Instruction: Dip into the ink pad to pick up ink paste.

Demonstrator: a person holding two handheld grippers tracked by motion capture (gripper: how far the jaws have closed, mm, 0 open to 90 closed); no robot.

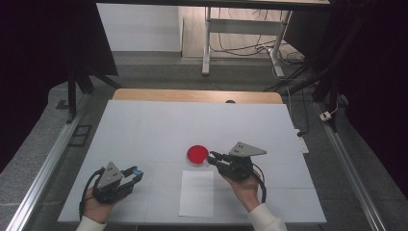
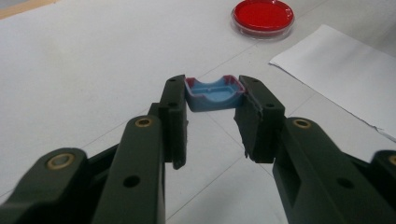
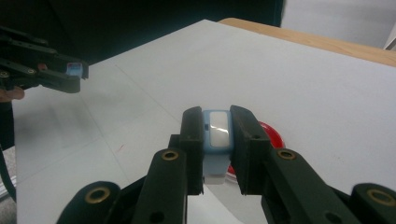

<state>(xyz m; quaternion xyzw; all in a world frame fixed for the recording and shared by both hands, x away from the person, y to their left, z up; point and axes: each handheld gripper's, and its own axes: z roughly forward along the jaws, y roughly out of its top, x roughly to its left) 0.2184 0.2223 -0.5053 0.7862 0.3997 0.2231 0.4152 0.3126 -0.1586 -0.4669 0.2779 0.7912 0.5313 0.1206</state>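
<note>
The left gripper clamps its jaws on a blue cap, while the right gripper grips a blue case above the red dish.

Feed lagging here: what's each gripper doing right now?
Left gripper: shut on the blue cap.
Right gripper: shut on the blue piece.

dish behind paper sheet, both on table
</note>
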